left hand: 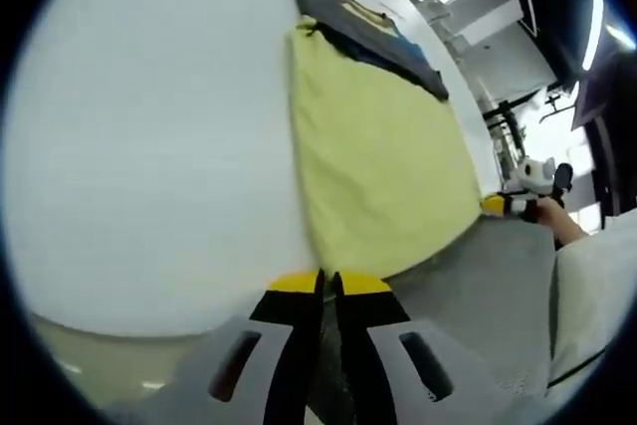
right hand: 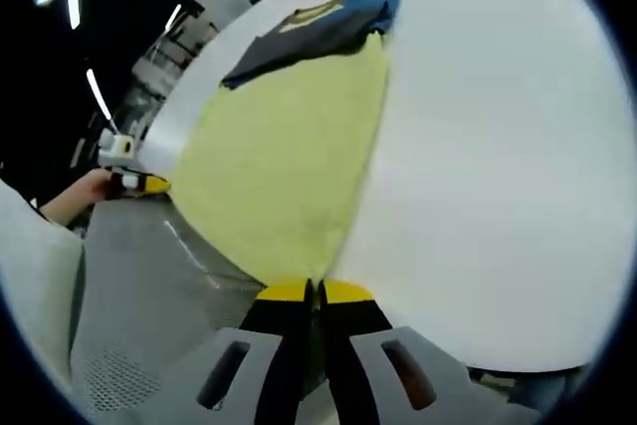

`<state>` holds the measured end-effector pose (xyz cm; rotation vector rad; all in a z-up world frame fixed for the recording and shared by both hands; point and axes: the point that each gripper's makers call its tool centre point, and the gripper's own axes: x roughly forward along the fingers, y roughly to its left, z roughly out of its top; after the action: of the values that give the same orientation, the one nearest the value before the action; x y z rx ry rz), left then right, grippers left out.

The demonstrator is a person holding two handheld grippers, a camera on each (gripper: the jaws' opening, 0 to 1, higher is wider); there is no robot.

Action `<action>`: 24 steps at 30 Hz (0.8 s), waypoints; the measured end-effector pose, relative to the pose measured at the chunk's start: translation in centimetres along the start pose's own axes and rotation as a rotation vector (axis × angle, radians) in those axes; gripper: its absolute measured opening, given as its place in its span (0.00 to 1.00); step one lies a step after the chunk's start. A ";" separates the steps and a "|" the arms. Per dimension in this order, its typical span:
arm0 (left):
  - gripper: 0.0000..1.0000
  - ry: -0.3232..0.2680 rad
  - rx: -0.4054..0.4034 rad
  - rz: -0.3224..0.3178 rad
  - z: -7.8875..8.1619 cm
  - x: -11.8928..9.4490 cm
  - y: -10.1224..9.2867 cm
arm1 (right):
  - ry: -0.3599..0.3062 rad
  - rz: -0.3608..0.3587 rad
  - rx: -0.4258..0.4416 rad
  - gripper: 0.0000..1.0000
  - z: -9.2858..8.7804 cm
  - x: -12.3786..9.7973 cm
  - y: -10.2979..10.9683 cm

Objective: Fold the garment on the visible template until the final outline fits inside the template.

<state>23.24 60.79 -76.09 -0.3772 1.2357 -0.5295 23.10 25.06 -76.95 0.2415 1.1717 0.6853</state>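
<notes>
Garment yellow on white table, left gripper and right gripper each at a near corner, jaws pinching its hem.

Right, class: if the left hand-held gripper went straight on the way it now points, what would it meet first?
The left hand-held gripper would meet the pale yellow cloth garment first; its shut yellow-tipped jaws already sit at that garment's near edge on the white table. Whether they pinch the cloth is unclear.
</notes>
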 end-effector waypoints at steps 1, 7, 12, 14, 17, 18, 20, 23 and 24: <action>0.01 0.001 0.001 0.001 0.0 0.0 0.0 | 0.000 -0.002 0.004 0.04 0.0 0.0 0.0; 0.00 0.003 -0.013 0.004 0.0 0.0 -0.2 | 0.005 -0.009 -0.011 0.03 0.0 -0.1 0.1; 0.00 -0.003 -0.042 -0.002 0.1 -0.3 -0.4 | 0.003 0.004 -0.002 0.03 0.3 -0.6 0.4; 0.00 -0.005 -0.047 -0.004 0.1 -0.4 -0.5 | 0.001 0.006 0.001 0.03 0.3 -0.6 0.4; 0.00 -0.012 -0.057 -0.008 0.1 -0.6 -0.6 | -0.006 0.008 0.006 0.03 0.4 -0.8 0.6; 0.00 -0.015 -0.063 -0.009 0.1 -0.6 -0.7 | -0.008 0.008 0.007 0.03 0.4 -0.9 0.6; 0.00 -0.025 -0.075 -0.013 0.1 -0.9 -0.8 | -0.023 0.017 0.019 0.03 0.6 -1.2 0.9; 0.00 -0.059 -0.123 -0.039 0.4 -1.4 -1.2 | -0.068 0.045 0.051 0.03 1.3 -1.9 1.5; 0.00 -0.065 -0.126 -0.043 0.5 -1.6 -1.3 | -0.074 0.049 0.053 0.03 1.4 -2.1 1.6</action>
<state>23.09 60.64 -74.05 -0.5247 1.2034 -0.4734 23.30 25.20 -74.00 0.3389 1.1177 0.6834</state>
